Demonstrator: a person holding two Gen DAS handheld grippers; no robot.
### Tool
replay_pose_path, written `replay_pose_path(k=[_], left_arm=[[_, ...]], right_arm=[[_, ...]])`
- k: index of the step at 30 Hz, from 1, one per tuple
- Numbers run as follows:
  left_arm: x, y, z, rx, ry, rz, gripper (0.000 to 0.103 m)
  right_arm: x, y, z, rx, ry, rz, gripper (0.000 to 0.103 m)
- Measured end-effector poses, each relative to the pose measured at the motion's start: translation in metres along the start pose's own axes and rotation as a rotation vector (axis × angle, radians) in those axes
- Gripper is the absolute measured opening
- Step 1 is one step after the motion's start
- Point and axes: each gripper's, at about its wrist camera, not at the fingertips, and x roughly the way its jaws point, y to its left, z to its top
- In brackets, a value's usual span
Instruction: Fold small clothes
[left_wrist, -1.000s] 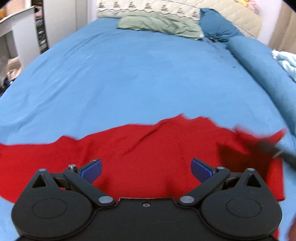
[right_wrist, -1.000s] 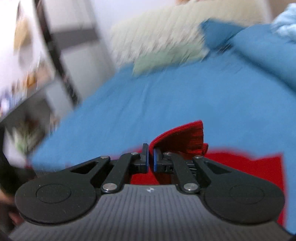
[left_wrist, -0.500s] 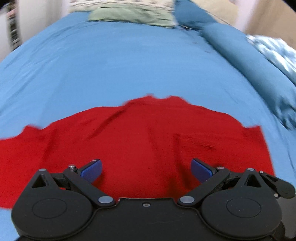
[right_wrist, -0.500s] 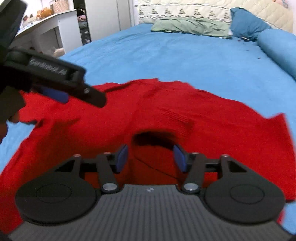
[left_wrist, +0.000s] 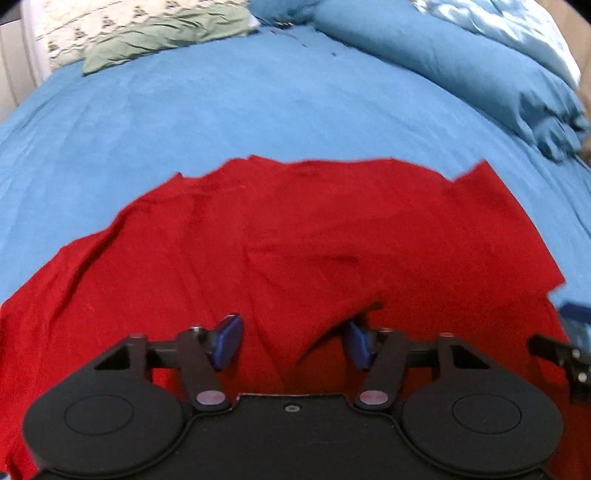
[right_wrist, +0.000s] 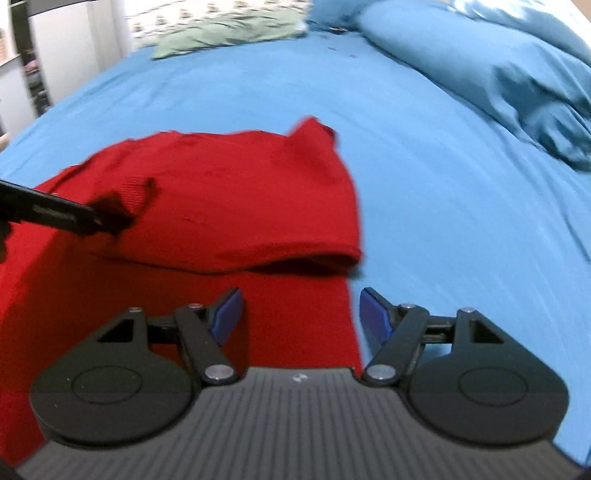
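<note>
A red knit garment (left_wrist: 295, 240) lies spread on the blue bed sheet (left_wrist: 221, 110). In the right wrist view its right part (right_wrist: 240, 199) is folded over, with a fold edge facing me. My left gripper (left_wrist: 293, 341) is open, low over the garment's near middle, with a raised crease between its blue pads. My right gripper (right_wrist: 301, 315) is open and empty above the garment's right edge; one pad is over red cloth, the other over the sheet. The left gripper's finger (right_wrist: 55, 214) shows at the left of the right wrist view.
A green pillow (left_wrist: 166, 37) and a patterned headboard cushion (left_wrist: 110, 22) lie at the bed's far end. A rolled blue duvet (left_wrist: 461, 66) runs along the right side. White furniture (right_wrist: 55, 55) stands left of the bed.
My right gripper let go of the garment's corner, opened, and swung right to its right edge. My left gripper narrowed somewhat and moved right over the garment.
</note>
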Motion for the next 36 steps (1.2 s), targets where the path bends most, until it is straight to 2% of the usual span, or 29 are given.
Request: replay_pose_path(k=[3, 7, 12, 14, 17, 19, 23, 26, 30, 34, 36], left_arm=[[0.003, 0.012, 0.005, -0.089, -0.026, 0.013, 0.049], [0.0, 0.032, 0.002, -0.242, -0.051, -0.02, 0.048], [0.003, 0.045, 0.001, -0.385, -0.051, -0.076, 0.021], [0.0, 0.054, 0.001, -0.461, -0.07, -0.087, 0.014], [-0.011, 0.07, -0.006, -0.592, -0.12, -0.08, 0.014], [-0.014, 0.078, -0.011, -0.631, -0.115, -0.082, 0.013], [-0.011, 0.079, -0.014, -0.597, -0.09, -0.119, 0.013], [-0.008, 0.081, -0.015, -0.617, -0.103, -0.171, 0.014], [-0.015, 0.087, -0.029, -0.675, -0.124, -0.089, 0.014], [-0.016, 0.091, -0.041, -0.69, -0.108, -0.135, 0.014], [-0.016, 0.087, -0.038, -0.654, -0.111, -0.157, 0.03]], right_arm=[[0.011, -0.007, -0.001, 0.039, -0.007, -0.038, 0.086], [0.025, -0.011, 0.004, 0.083, -0.029, -0.048, 0.088], [0.039, -0.004, 0.02, 0.095, -0.048, -0.046, 0.088], [0.043, -0.003, 0.026, 0.106, -0.057, -0.047, 0.088], [0.044, -0.003, 0.031, 0.119, -0.065, -0.045, 0.088], [0.044, -0.004, 0.032, 0.124, -0.062, -0.042, 0.088], [0.043, -0.004, 0.031, 0.13, -0.053, -0.037, 0.088], [0.042, -0.002, 0.03, 0.13, -0.05, -0.037, 0.088], [0.042, -0.003, 0.029, 0.145, -0.042, -0.037, 0.088], [0.042, -0.002, 0.028, 0.151, -0.042, -0.034, 0.088], [0.043, -0.001, 0.027, 0.147, -0.042, -0.032, 0.088]])
